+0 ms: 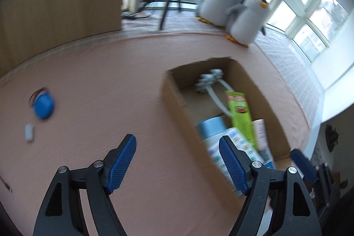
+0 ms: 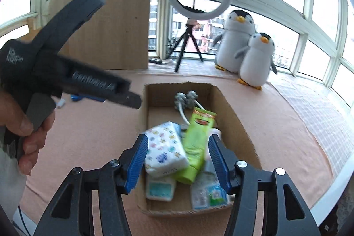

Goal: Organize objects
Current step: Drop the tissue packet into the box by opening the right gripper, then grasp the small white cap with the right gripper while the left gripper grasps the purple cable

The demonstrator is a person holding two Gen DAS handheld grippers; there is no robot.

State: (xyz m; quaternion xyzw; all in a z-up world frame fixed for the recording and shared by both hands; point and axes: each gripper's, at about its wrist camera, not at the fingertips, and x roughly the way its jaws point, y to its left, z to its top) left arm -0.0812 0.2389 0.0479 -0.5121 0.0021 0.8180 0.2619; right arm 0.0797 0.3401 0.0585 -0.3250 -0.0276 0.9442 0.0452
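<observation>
Left wrist: my left gripper (image 1: 177, 160) is empty, jaws apart, over the mat; blue disc (image 1: 43, 107) lies well left, outside the cardboard box (image 1: 174, 107). Swing left, descend squarely.

Right wrist: right gripper (image 2: 176, 160), jaws apart, hangs above the tissue pack (image 2: 164, 150) inside the box; hold clear.

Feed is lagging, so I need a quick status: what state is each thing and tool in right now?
Left tool: open, empty, over the mat.
Right tool: open, empty, above the box.
Cardboard box: open-topped, partly filled.
Tissue pack: lying on top of other items in the box.
Green tube: lying in the box, cap end nearest.
Blue round object: outside the box, on the mat.
</observation>
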